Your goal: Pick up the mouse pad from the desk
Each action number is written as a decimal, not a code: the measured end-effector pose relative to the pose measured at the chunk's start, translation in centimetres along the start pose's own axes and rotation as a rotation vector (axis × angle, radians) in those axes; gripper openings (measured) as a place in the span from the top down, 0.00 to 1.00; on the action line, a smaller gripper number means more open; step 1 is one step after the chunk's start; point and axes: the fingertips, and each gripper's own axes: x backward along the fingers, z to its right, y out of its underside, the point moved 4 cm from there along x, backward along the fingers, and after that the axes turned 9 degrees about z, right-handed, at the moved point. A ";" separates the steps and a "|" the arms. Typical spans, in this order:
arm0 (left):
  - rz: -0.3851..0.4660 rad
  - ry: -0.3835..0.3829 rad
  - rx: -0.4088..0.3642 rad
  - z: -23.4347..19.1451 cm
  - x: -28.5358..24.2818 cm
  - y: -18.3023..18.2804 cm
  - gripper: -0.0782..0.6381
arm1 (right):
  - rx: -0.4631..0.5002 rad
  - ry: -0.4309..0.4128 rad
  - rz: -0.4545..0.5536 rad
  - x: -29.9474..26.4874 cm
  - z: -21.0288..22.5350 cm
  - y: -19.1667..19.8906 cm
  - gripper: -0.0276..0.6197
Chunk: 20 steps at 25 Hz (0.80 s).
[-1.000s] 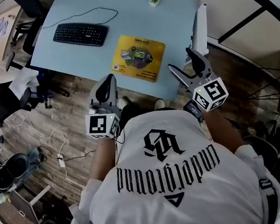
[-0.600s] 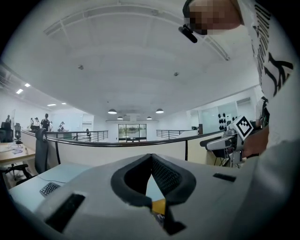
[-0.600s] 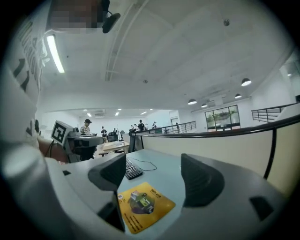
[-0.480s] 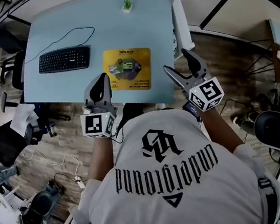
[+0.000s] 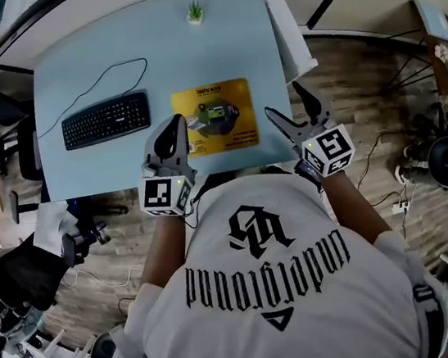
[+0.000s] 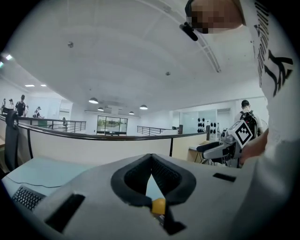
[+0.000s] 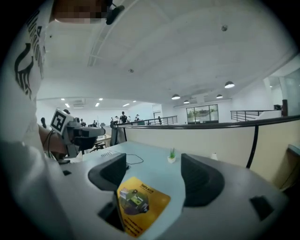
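Note:
The yellow mouse pad (image 5: 214, 117) with a printed picture lies flat near the front edge of the light blue desk (image 5: 229, 41). My left gripper (image 5: 175, 126) hangs at the pad's left front corner, its jaws meeting at the tips with nothing between them. My right gripper (image 5: 285, 101) stands open just right of the pad, above the desk's front right part. In the right gripper view the mouse pad (image 7: 140, 204) shows between and below the parted jaws of the right gripper (image 7: 154, 176). In the left gripper view the left gripper (image 6: 151, 161) shows its tips touching.
A black keyboard (image 5: 106, 119) with a cable lies left of the pad. A small potted plant (image 5: 195, 11) stands at the desk's far edge. A white panel (image 5: 290, 32) runs along the right side. A black chair (image 5: 23, 277) stands on the wooden floor at the left.
Both grippers have come forward from short of the desk to its front edge, beside the pad. The desk now lies squarer in view. The jaws keep the same state.

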 end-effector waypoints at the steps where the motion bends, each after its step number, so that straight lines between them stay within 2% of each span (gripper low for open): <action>1: -0.002 0.014 0.006 -0.7 -0.1 0.1 0.88 | 0.001 0.014 -0.011 -0.4 -0.4 0.4 0.39; 14: -0.105 0.196 0.015 -7.1 -0.5 4.3 0.88 | -0.021 0.161 -0.118 -4.5 -4.2 5.7 0.39; 20: -0.157 0.240 0.026 -8.8 -0.4 6.8 0.88 | -0.035 0.217 -0.184 -5.8 -4.9 9.1 0.39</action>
